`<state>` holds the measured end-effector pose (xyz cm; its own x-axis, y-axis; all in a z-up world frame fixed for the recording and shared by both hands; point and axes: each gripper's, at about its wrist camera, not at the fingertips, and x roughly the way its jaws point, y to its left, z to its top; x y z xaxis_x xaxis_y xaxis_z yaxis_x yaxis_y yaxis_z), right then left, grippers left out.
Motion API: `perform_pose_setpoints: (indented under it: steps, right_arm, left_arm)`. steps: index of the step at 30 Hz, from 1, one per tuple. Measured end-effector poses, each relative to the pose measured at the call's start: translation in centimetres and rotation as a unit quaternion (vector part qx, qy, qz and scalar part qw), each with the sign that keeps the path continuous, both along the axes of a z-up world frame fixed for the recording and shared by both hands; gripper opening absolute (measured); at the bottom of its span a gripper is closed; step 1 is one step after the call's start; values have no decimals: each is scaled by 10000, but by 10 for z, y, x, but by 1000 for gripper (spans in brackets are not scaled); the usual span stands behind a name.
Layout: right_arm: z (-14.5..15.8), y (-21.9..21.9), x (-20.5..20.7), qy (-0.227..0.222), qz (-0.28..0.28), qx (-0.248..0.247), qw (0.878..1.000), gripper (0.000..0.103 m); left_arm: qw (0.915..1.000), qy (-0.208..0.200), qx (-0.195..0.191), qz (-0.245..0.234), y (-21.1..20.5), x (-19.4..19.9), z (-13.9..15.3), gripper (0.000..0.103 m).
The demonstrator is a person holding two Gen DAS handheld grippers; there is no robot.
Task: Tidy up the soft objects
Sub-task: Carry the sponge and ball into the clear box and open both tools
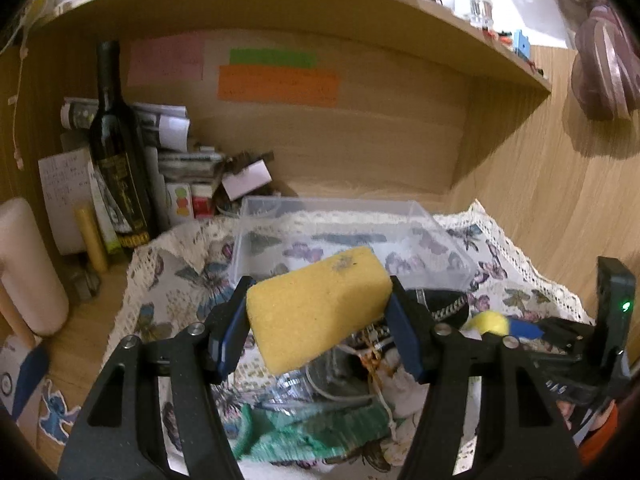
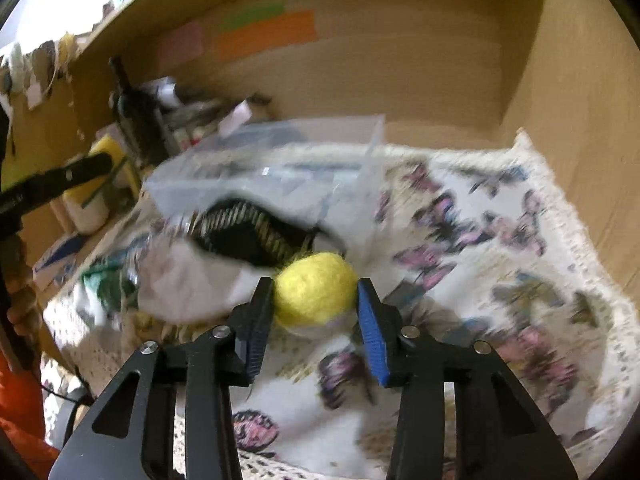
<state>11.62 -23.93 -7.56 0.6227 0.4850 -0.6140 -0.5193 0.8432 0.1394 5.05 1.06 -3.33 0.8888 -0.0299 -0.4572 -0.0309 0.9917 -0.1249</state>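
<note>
My left gripper (image 1: pixel 318 320) is shut on a yellow sponge (image 1: pixel 316 308) and holds it above the cloth, just in front of a clear plastic box (image 1: pixel 420 216). My right gripper (image 2: pixel 314 312) is shut on a yellow felt ball (image 2: pixel 314 288), low over the butterfly tablecloth (image 2: pixel 480 280). The ball (image 1: pixel 488 323) and right gripper also show at the right of the left wrist view. The clear box (image 2: pixel 280 160) lies beyond the ball. The sponge (image 2: pixel 108 148) shows at far left in the right wrist view.
A black item with a chain (image 2: pixel 240 232), white cloth (image 2: pixel 192 280) and green fabric (image 1: pixel 312 428) lie on the tablecloth. A dark wine bottle (image 1: pixel 116 148), papers and boxes (image 1: pixel 188 160) stand at back left. A wooden shelf (image 1: pixel 280 0) hangs overhead; wooden walls close the right side.
</note>
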Motion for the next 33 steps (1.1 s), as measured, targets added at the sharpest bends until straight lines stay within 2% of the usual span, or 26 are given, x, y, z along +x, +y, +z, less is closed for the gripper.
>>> perform_pose_setpoints:
  steps: [9, 15, 21, 26, 33]
  right_arm:
    - [67, 3, 14, -971, -154, 248, 9949, 38]
    - [84, 22, 38, -1189, 31, 278, 9925, 38]
    - [77, 55, 67, -996, 351, 81, 9944, 38]
    - [53, 75, 92, -539, 541, -205, 9969, 38]
    - [20, 92, 113, 23, 684, -565, 9961, 38]
  left_arm:
    - [10000, -31, 47, -5, 13, 26, 20, 63]
    - [9998, -3, 172, -38, 20, 49, 30, 63]
    - [9994, 196, 283, -101, 22, 77, 27, 63]
    - [9969, 678, 242, -327, 21, 109, 8, 63]
    - [9889, 1284, 430, -605, 11, 145, -21, 63]
